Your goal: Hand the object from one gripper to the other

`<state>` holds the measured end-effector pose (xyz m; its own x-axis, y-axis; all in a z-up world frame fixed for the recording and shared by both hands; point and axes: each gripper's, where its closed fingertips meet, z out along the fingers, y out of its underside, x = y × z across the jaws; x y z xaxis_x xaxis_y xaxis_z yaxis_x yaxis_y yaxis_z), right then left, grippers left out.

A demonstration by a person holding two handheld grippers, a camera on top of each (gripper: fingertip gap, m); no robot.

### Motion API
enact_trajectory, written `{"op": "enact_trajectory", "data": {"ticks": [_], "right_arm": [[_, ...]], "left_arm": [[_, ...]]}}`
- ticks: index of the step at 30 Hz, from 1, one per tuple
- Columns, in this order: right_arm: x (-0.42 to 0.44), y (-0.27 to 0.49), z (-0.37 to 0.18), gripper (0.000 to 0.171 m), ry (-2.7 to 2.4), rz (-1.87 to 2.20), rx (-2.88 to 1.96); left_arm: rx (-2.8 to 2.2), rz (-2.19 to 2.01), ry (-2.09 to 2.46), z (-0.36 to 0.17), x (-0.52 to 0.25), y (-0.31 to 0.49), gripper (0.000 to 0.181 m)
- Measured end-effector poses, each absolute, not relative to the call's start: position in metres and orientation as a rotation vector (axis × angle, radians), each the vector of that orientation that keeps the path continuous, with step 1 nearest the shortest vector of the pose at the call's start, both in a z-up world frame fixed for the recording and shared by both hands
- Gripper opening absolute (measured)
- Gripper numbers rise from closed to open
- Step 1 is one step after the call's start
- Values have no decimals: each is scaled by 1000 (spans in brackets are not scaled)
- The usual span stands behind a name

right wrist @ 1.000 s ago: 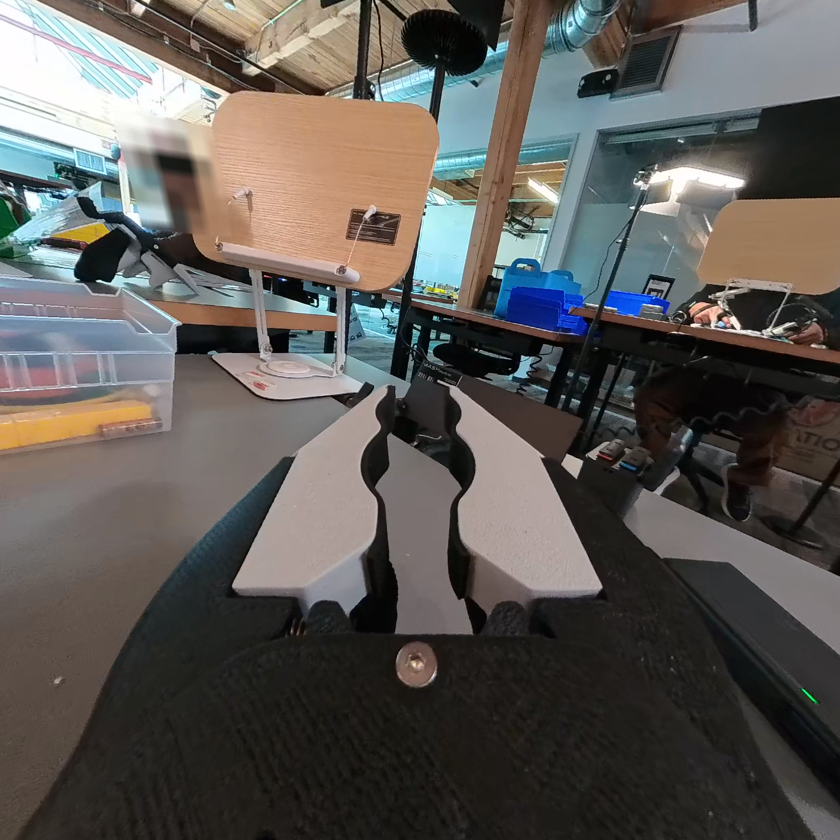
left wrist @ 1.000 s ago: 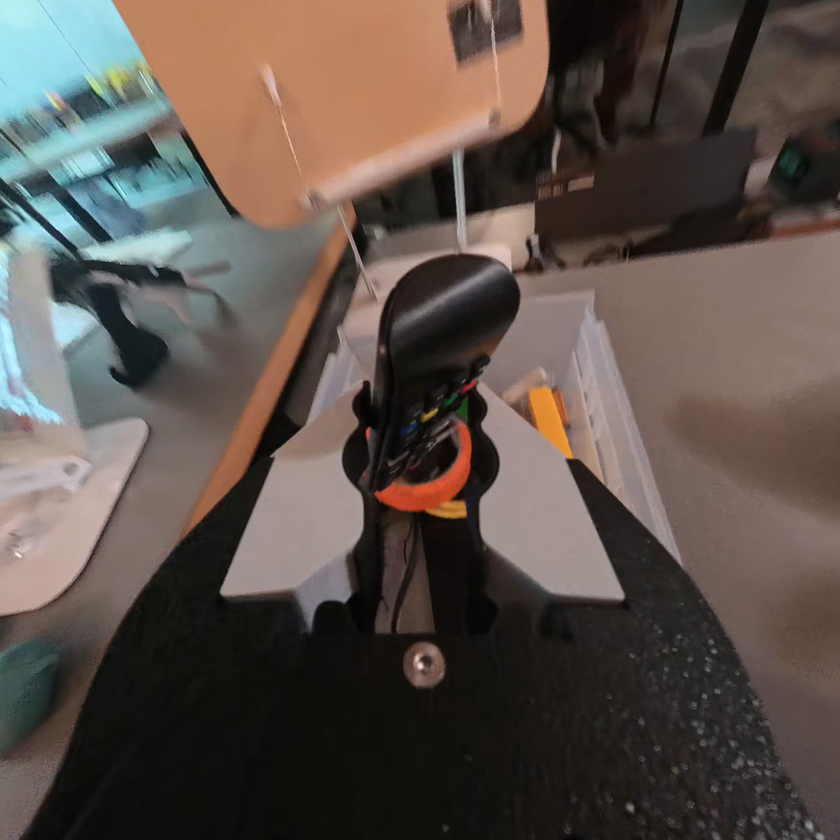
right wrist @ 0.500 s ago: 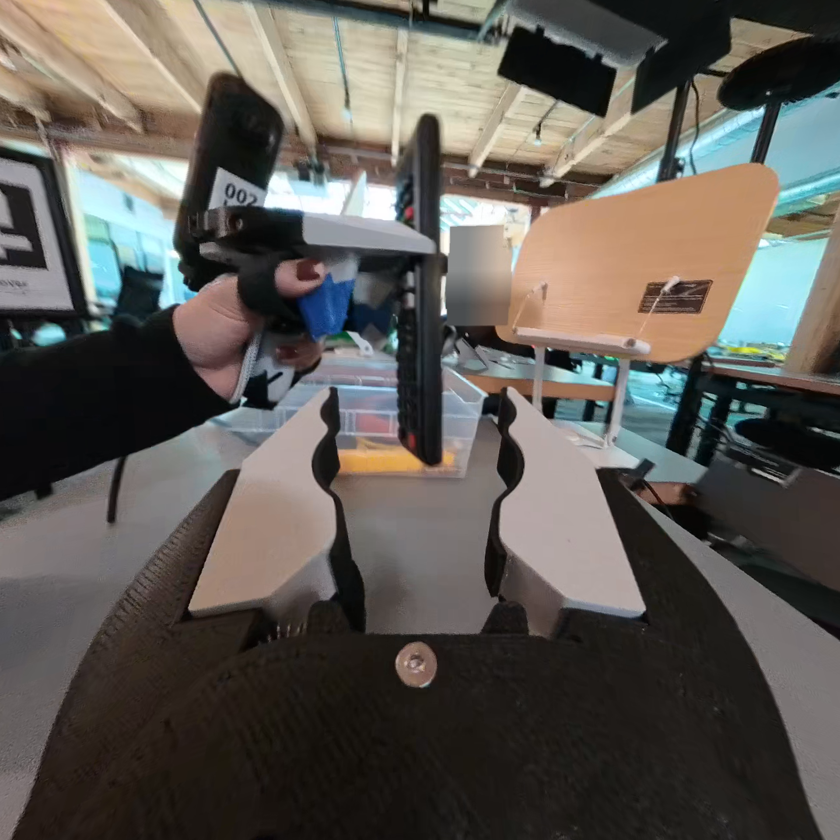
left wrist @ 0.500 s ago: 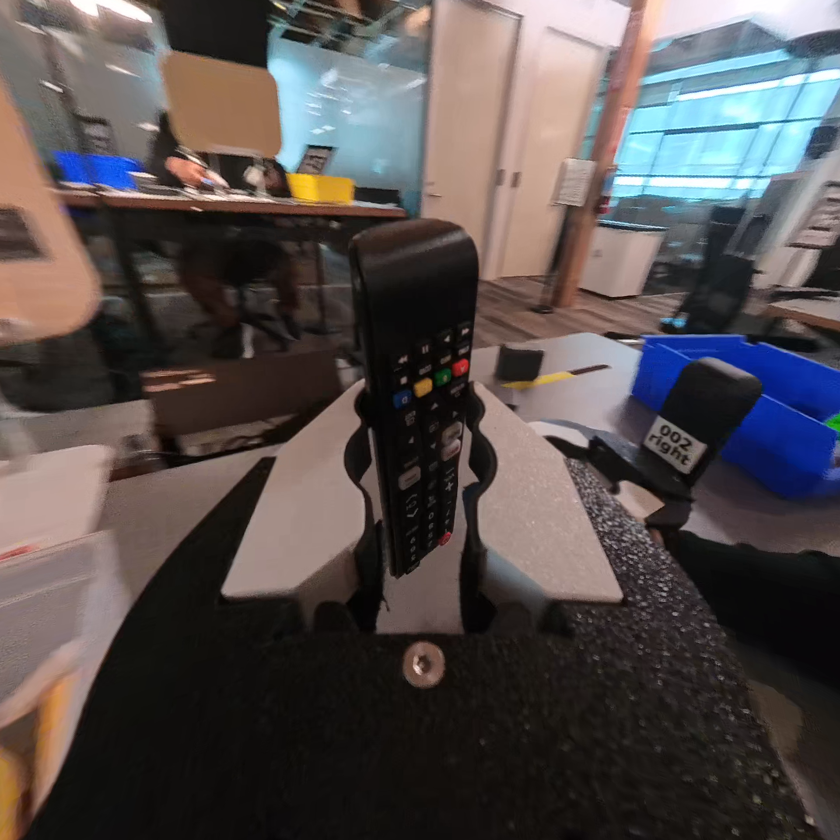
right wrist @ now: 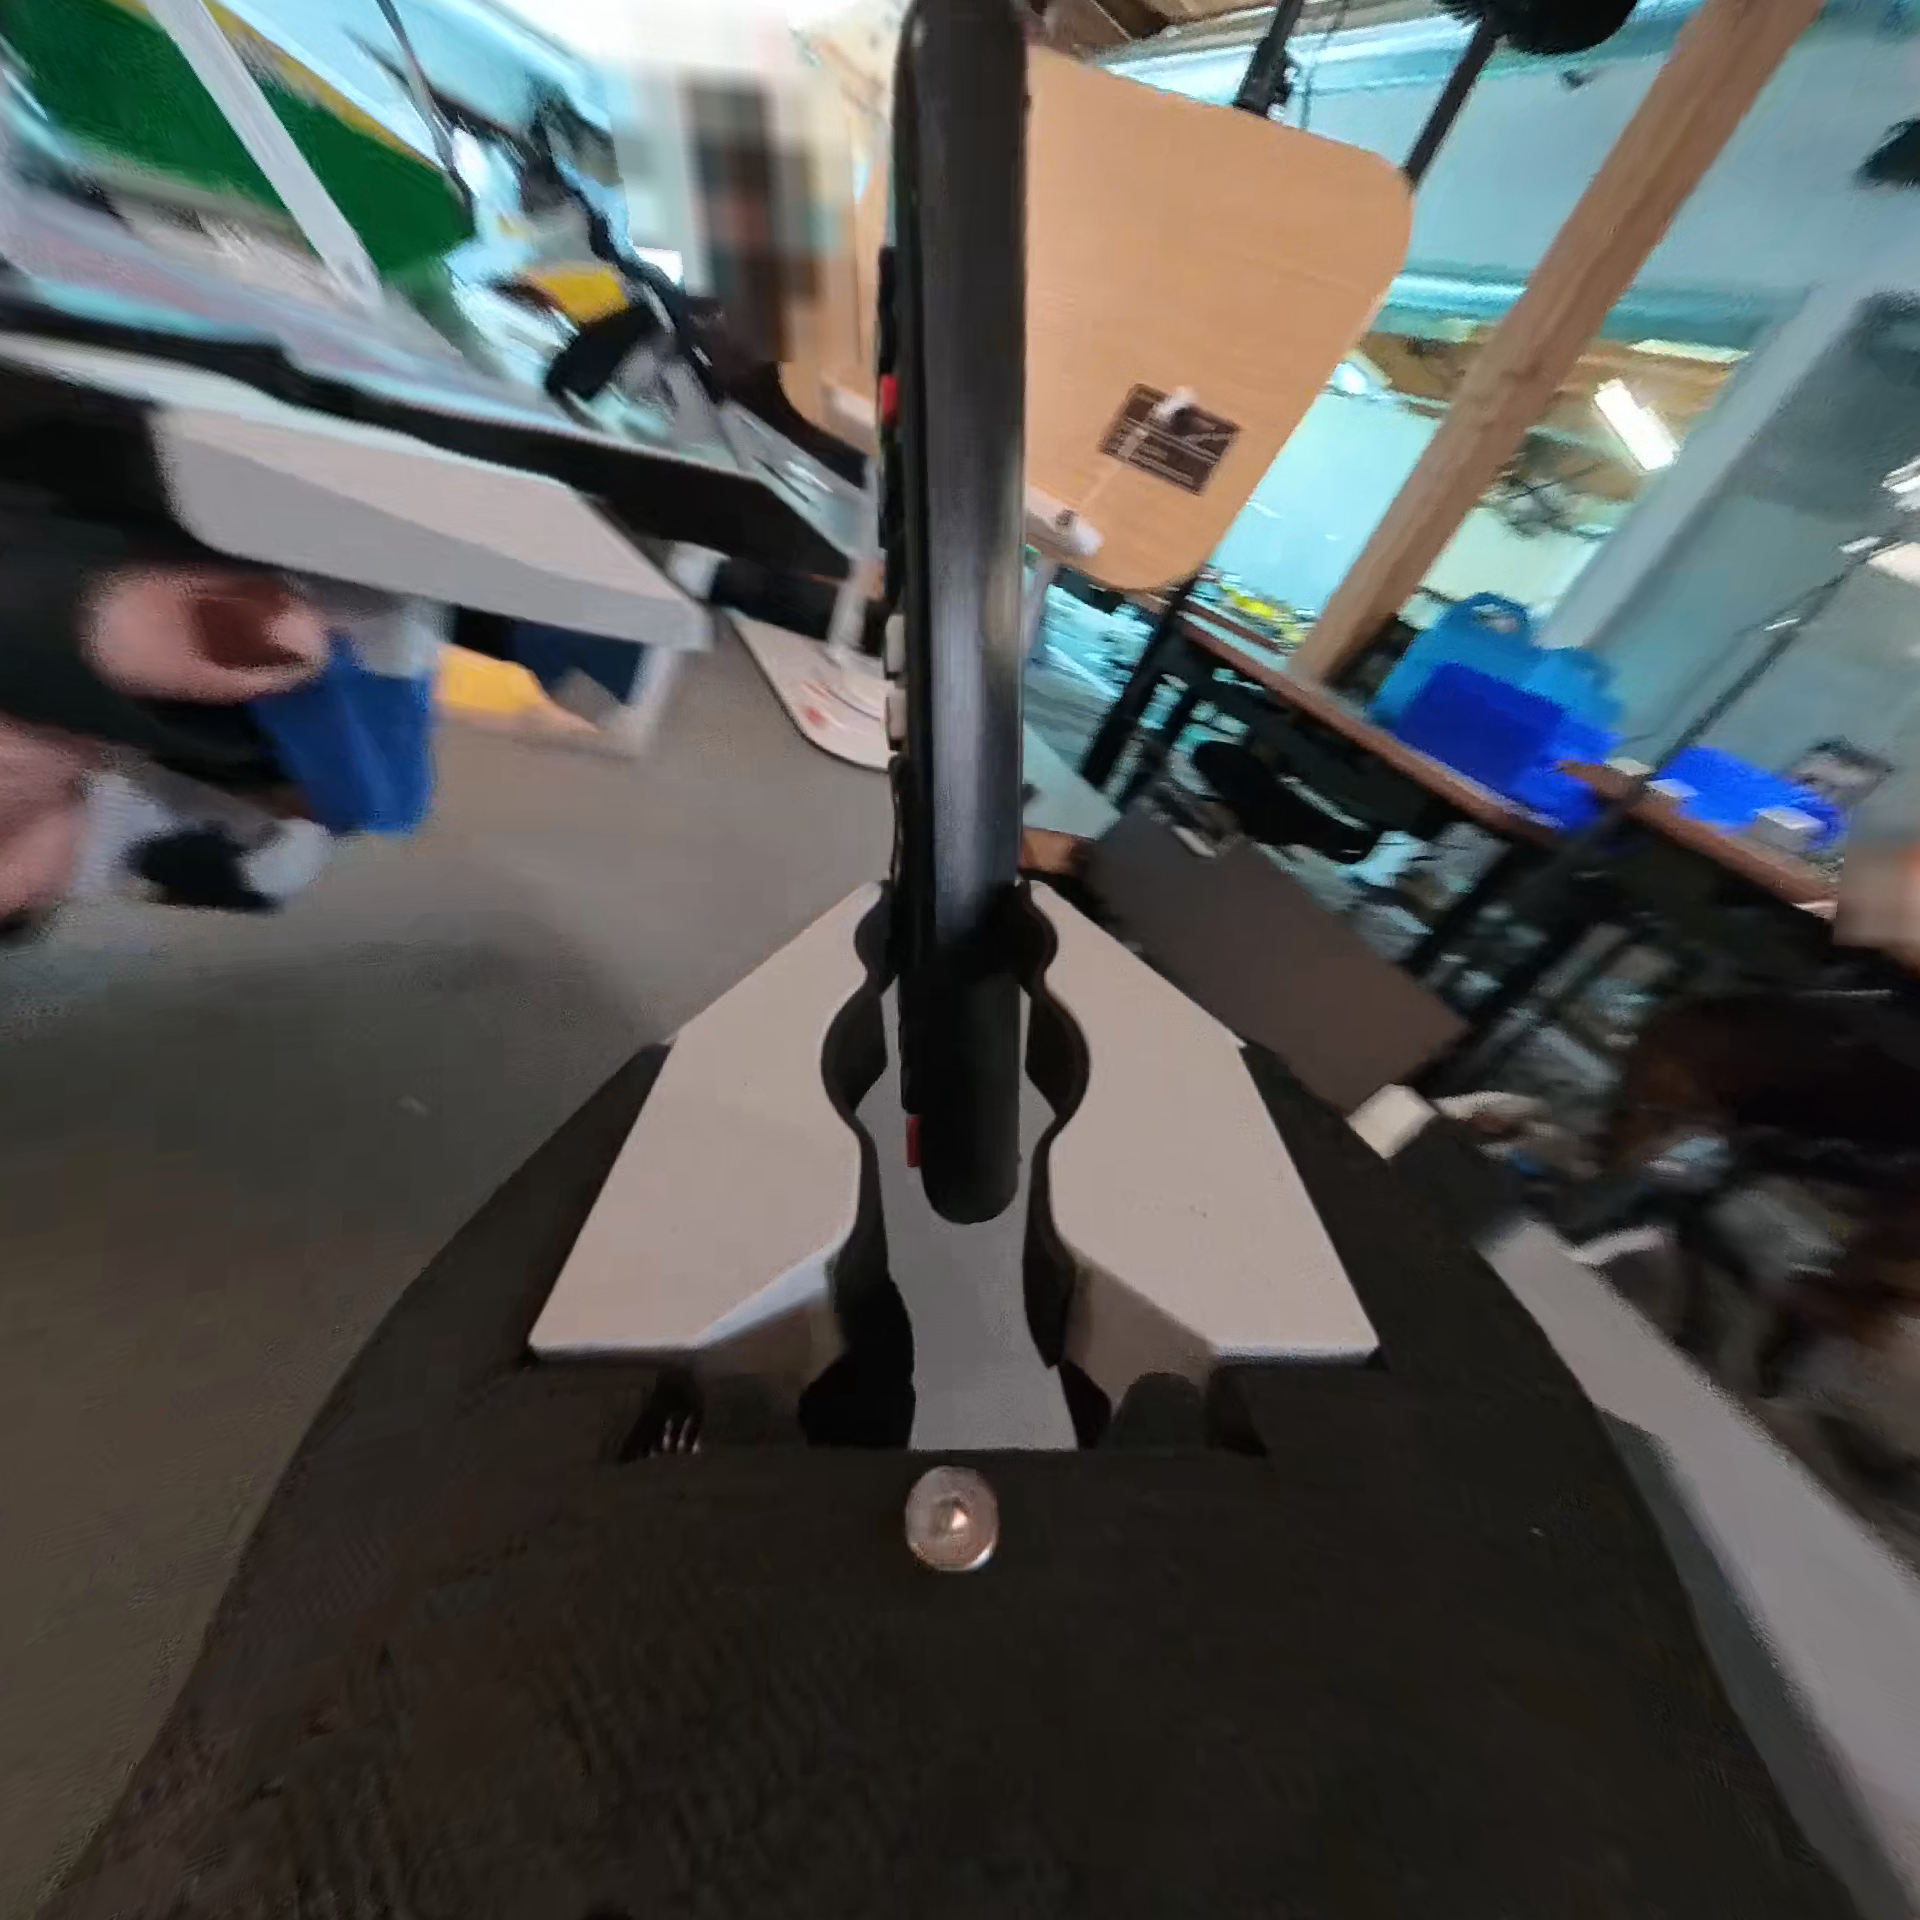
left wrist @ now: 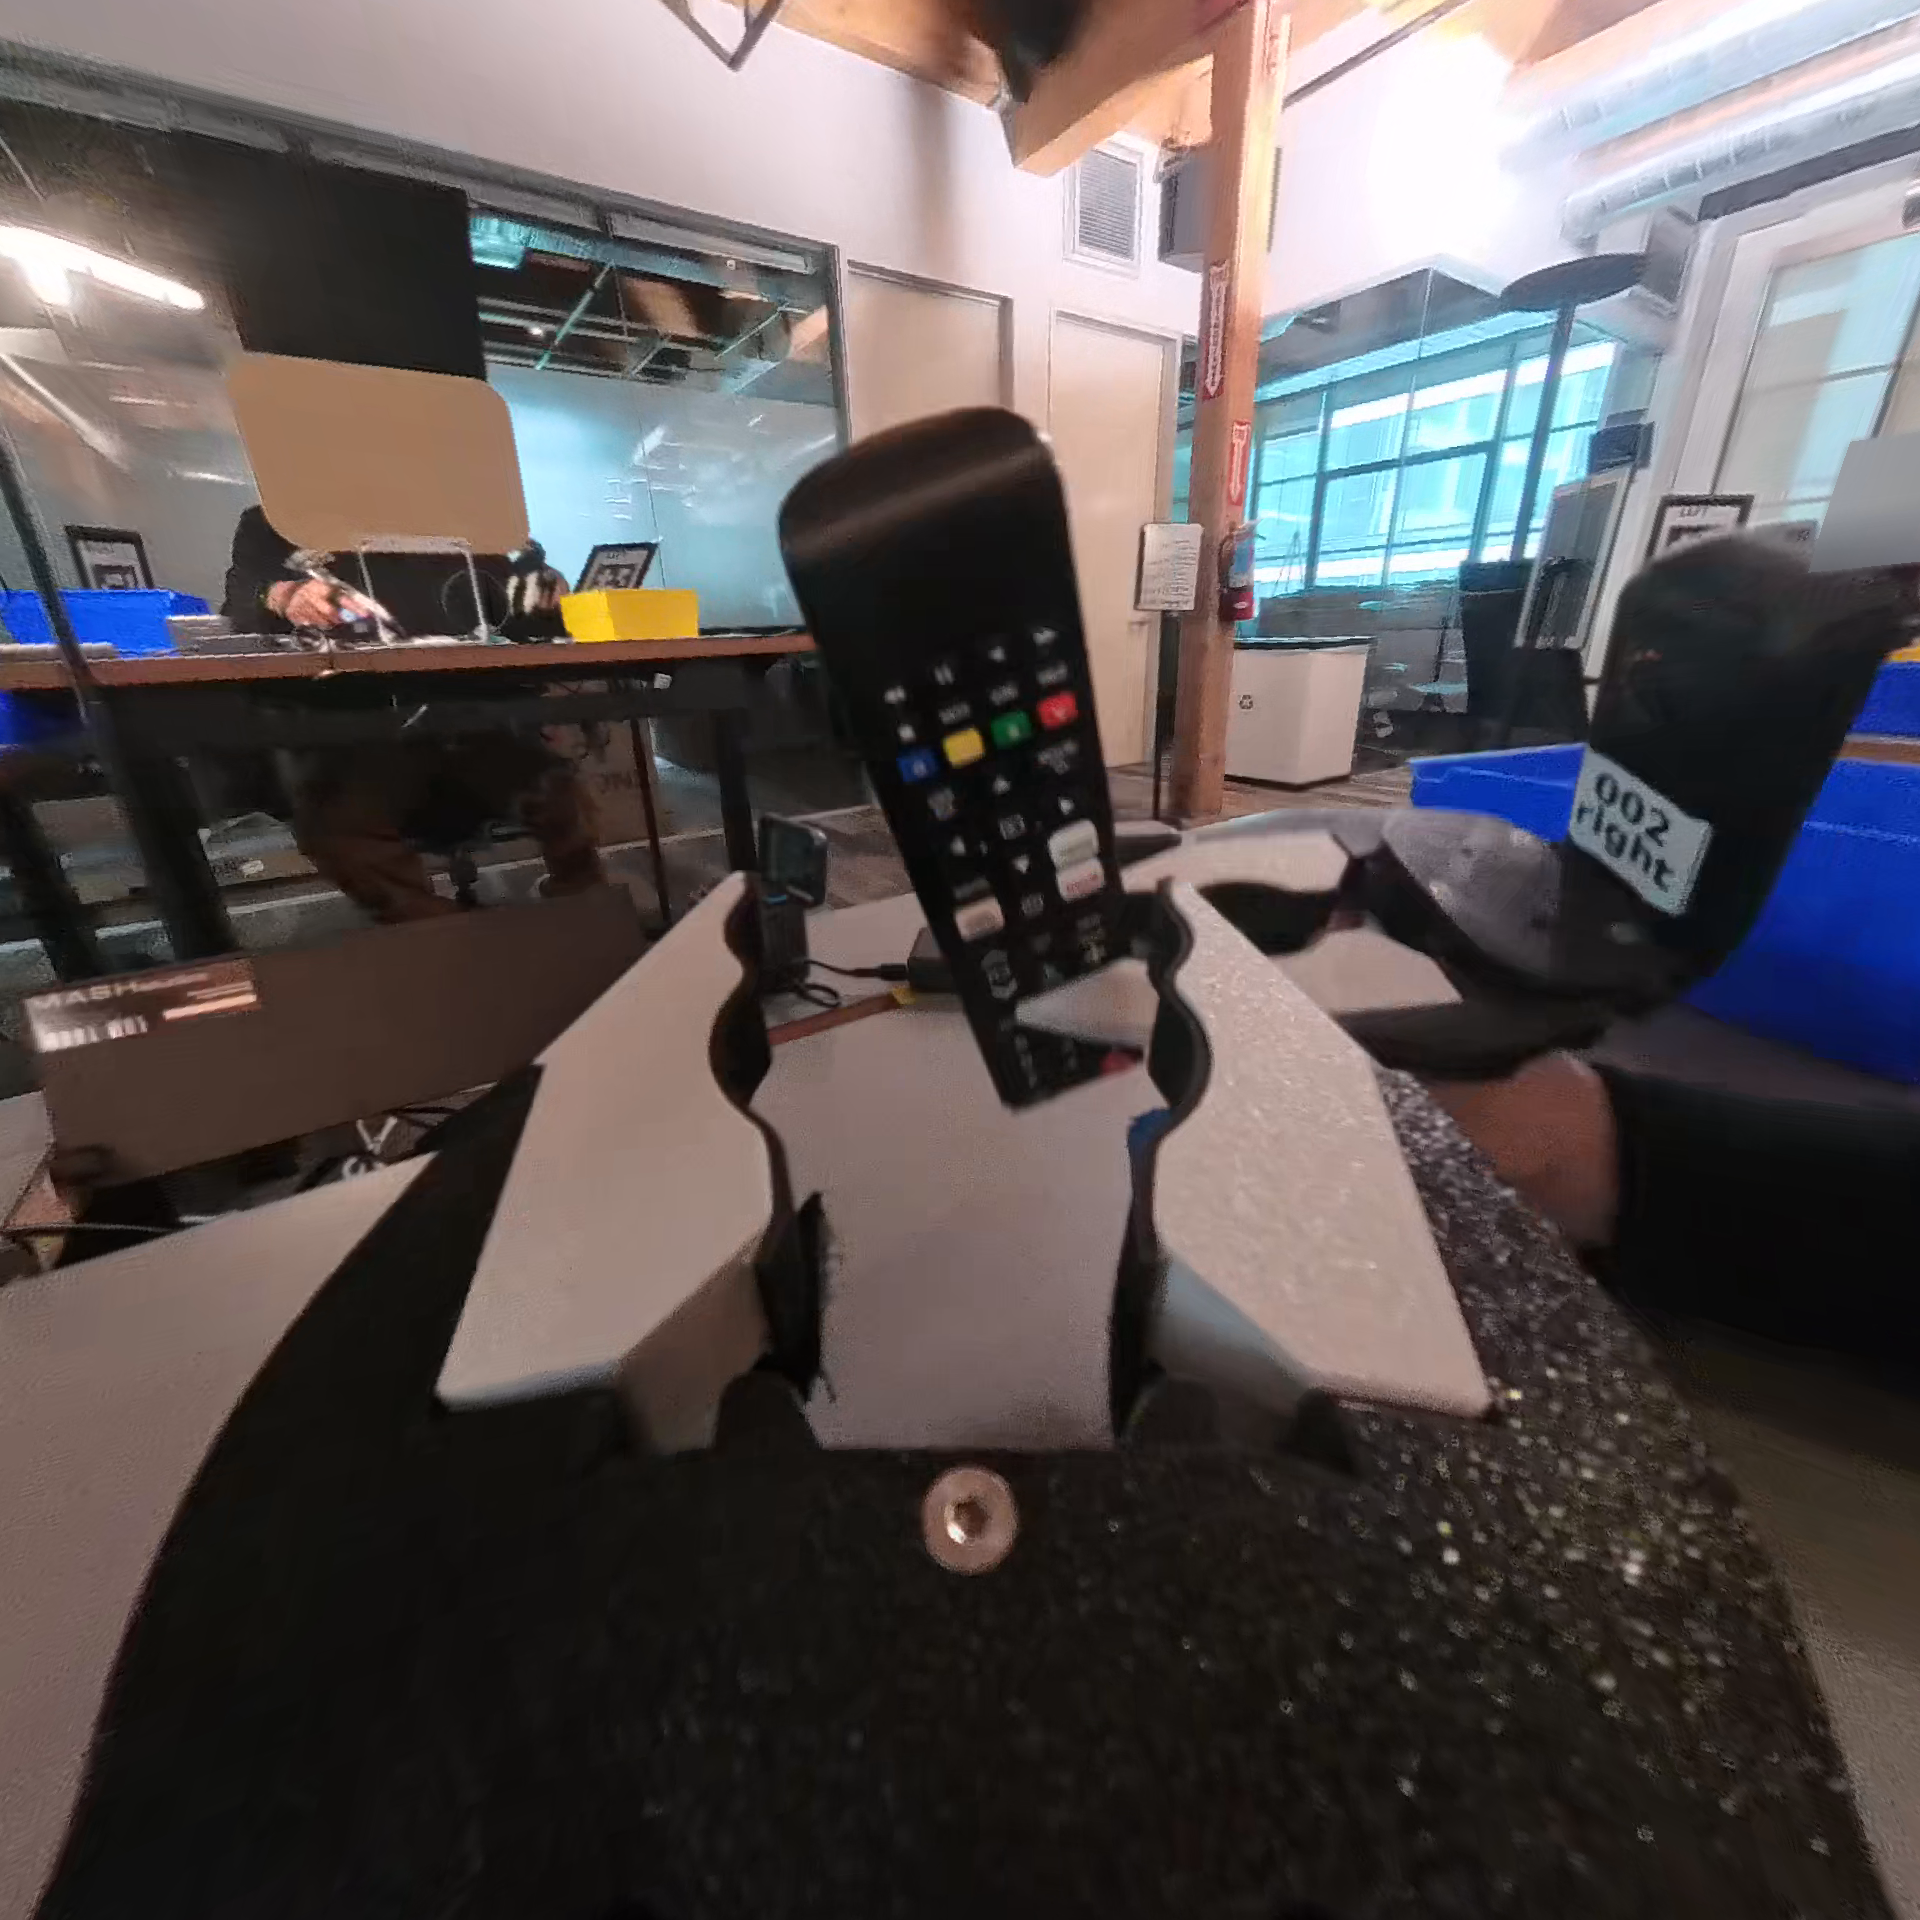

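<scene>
Remote: we see the long black plastic remote control [right wrist: 961, 727] upright, its lower end clamped between our right gripper [right wrist: 954, 935] fingers.
Left gripper [left wrist: 951, 935]: our jaws spread wide, remote between them untouched.

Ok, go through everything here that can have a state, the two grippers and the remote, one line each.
Left gripper: open, jaws spread wide, holding nothing.
Right gripper: shut on the TV remote, gripping its lower end.
TV remote: black, held clear of the table, tilted in the left wrist view, edge-on and upright in the right wrist view, between the left fingers; contact with them cannot be told.
</scene>
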<state>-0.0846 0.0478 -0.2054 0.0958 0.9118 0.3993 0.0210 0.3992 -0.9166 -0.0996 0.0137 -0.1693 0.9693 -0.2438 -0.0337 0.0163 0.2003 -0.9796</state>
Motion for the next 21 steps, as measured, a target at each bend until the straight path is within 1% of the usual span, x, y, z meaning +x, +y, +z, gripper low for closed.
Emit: {"op": "enact_trajectory", "data": {"ticks": [1, 2, 5, 7, 8, 10, 11, 12, 13, 17, 20, 21], "right_arm": [[-82, 57, -207, 20, -1308, 736, -924], [-80, 65, -209, 20, -1315, 630, -890], [-76, 77, -211, 21, -1324, 293, -729], [-76, 74, -205, 20, -1301, 146, -610], [-77, 70, -202, 21, -1290, 89, -544], [-79, 61, -199, 21, -1283, -23, -432], [-81, 58, -199, 20, -1280, -75, -394], [-82, 55, -198, 20, -1276, -121, -359], [-83, 53, -199, 20, -1277, -159, -326], [-85, 45, -198, 20, -1273, -234, -246], [-88, 38, -199, 20, -1282, -263, -200], [-89, 36, -200, 20, -1285, -263, -193]], "left_arm": [[-1359, -203, 209, -176, -98, 13, 71], [-1367, -243, 200, -181, -98, 14, 74], [-1369, -434, 109, -184, -101, 21, 88], [-1356, -581, 18, -184, -104, 24, 98], [-1351, -658, -27, -186, -105, 26, 99], [-1319, -817, -119, -187, -106, 26, 94], [-1287, -908, -148, -186, -106, 25, 85], [-1251, -1001, -164, -184, -104, 23, 71], [-1225, -1076, -189, -184, -103, 22, 60], [-1142, -1199, -269, -182, -108, 20, 43], [-1160, -1157, -310, -186, -115, 21, 33], [-1154, -1158, -316, -185, -116, 20, 32]]}}
